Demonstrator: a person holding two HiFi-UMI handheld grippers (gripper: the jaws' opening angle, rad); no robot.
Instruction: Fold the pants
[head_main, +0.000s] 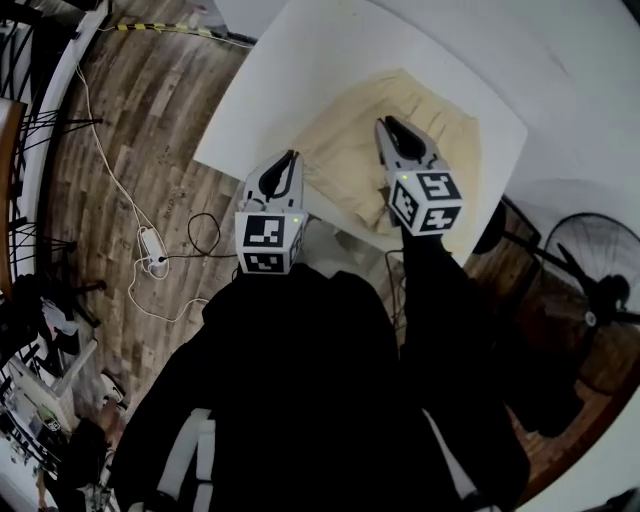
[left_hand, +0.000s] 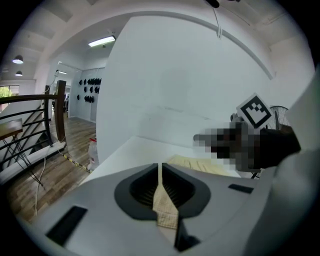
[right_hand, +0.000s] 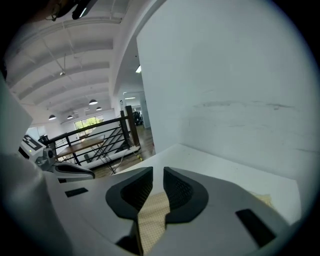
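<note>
pants heaped on table, at its near edge toward the right corner; left gripper clamped on their near-left edge; right gripper a crack apart, pants between, grip looks slack; bulk lies ahead of both; right nearer the middle; long axis unclear

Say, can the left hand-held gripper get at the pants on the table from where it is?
Probably yes: the left hand-held gripper is at the near edge of the cream pants on the white table, nothing stands between them, and its jaws look closed on a fold of that cloth.
</note>
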